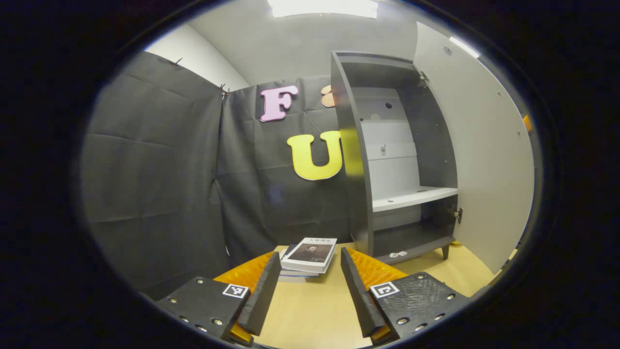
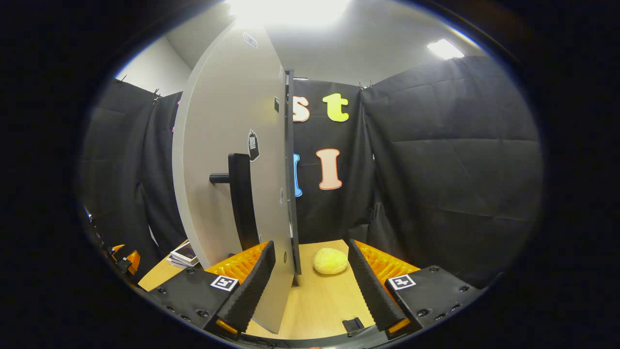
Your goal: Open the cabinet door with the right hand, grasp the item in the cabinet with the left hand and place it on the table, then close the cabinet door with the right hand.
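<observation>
Cabinet (image 1: pixel 387 160): one tall unit with smooth dark grey panels, standing on the tabletop (image 1: pixel 310 310) on short legs. The interior has a pale back panel and one pale shelf (image 1: pixel 411 198); the shelf and the floor below it carry no item. Two small white pieces lie on the front lip of the cabinet floor.

Cabinet door (image 1: pixel 484 160): one flat, pale, matte panel, swung wide open on two metal hinges. The right gripper view presents its outer face (image 2: pixel 227 160), with one dark vertical bar handle (image 2: pixel 240 198) standing off the panel and a small dark sticker above it.

Tabletop: light wood-grain surface, smooth.

Books (image 1: pixel 310 257): a short stack of rectangular paperbacks, the top cover pale with a dark portrait, lying flat on the tabletop left of the cabinet. The right gripper view catches the stack's corner (image 2: pixel 183 254) beyond the door.

Yellow item (image 2: pixel 330 261): one rounded, soft-looking lump, resting on the tabletop to the right of the door edge, in the right gripper view.

Left claw (image 1: pixel 310 286): fingers spread apart, ridged inner faces, holding nothing, aimed at the books.

Right claw (image 2: pixel 310 281): fingers spread apart, the door's lower edge passing between them just beside the left finger; contact with the door cannot be told.
</observation>
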Available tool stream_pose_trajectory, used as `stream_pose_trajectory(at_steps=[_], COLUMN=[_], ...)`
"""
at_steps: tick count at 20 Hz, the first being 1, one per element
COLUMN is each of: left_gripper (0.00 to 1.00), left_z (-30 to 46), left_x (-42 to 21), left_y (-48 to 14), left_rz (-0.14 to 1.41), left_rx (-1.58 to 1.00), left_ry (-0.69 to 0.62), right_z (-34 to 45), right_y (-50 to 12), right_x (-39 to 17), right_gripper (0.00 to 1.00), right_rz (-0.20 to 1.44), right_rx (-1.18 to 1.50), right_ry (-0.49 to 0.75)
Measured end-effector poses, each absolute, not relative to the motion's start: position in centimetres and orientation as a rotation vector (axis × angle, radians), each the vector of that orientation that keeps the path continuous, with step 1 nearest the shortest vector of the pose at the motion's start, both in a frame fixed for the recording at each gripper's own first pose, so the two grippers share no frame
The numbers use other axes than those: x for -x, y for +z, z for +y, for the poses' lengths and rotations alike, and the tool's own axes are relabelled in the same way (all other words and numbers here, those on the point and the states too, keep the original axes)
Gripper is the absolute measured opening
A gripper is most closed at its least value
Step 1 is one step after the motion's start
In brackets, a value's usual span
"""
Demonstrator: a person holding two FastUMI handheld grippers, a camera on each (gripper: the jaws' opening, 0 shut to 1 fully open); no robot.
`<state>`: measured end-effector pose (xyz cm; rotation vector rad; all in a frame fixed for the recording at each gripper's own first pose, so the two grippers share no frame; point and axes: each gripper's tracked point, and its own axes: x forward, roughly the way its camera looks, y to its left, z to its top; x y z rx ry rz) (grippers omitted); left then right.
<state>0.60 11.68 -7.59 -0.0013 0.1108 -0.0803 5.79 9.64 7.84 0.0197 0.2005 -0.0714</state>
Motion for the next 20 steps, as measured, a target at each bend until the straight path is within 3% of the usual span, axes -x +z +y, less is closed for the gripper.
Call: stream_pose_trajectory(at_steps=[20], left_gripper=[0.76], left_z=[22.5], left_x=[3.5], left_y=[-9.1], left_rz=[0.123], left_rx=[-0.016], left_ry=[0.028], right_z=[22.3], right_y=[7.6], right_x=[-8.9], right_gripper=[0.96], right_rz=[0.206], right_rx=[-0.029], right_ry=[0.126])
